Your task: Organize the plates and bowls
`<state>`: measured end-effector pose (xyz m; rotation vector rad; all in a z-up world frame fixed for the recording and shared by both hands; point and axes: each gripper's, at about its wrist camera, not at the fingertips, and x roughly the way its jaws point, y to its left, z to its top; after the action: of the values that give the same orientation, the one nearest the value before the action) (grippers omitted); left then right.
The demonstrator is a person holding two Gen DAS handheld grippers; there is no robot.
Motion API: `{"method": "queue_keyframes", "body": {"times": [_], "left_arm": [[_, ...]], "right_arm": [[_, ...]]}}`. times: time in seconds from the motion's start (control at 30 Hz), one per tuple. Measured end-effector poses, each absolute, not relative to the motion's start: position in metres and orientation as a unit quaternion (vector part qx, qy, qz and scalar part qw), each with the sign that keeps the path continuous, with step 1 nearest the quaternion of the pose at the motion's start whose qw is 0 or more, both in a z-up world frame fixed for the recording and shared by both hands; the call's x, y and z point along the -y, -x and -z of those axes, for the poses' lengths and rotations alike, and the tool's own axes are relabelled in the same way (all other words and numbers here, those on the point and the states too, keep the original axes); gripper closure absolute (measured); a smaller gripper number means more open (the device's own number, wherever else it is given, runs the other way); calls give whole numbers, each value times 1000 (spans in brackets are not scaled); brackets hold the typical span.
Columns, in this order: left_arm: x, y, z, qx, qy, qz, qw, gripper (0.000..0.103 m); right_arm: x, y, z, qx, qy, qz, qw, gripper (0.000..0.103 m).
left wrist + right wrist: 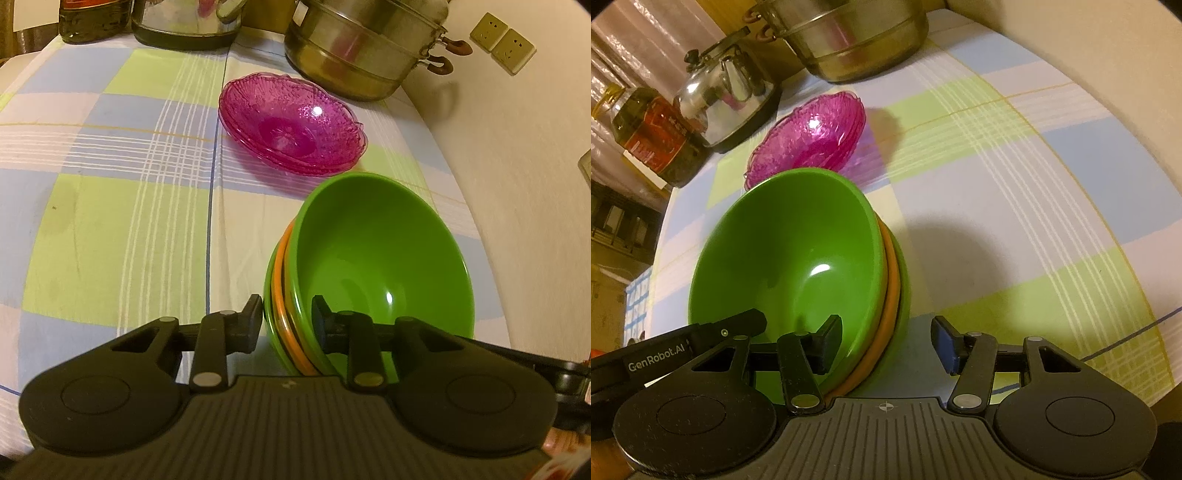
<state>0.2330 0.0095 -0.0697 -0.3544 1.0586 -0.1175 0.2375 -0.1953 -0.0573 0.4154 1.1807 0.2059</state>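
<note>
Bowl stack on checked cloth (wall beside): left claw grips it, right claw released.

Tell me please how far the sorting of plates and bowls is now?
Done: pink plates lie stacked on the table, and the bowls are nested, green over orange. In hand: the left gripper pinches the bowl stack's rim; the right gripper straddles its other side, open. Left: setting the stack down.
</note>
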Motion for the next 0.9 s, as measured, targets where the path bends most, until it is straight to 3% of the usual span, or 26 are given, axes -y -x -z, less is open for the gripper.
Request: {"method": "queue_keyframes", "body": {"times": [0.2, 0.9], "left_arm": [[-9, -235, 70, -505, 166, 59, 845, 78], [-3, -221, 67, -506, 133, 56, 850, 80]], "right_arm": [[193, -237, 59, -551, -202, -102, 803, 65], [186, -226, 57, -544, -179, -95, 814, 69]]}}
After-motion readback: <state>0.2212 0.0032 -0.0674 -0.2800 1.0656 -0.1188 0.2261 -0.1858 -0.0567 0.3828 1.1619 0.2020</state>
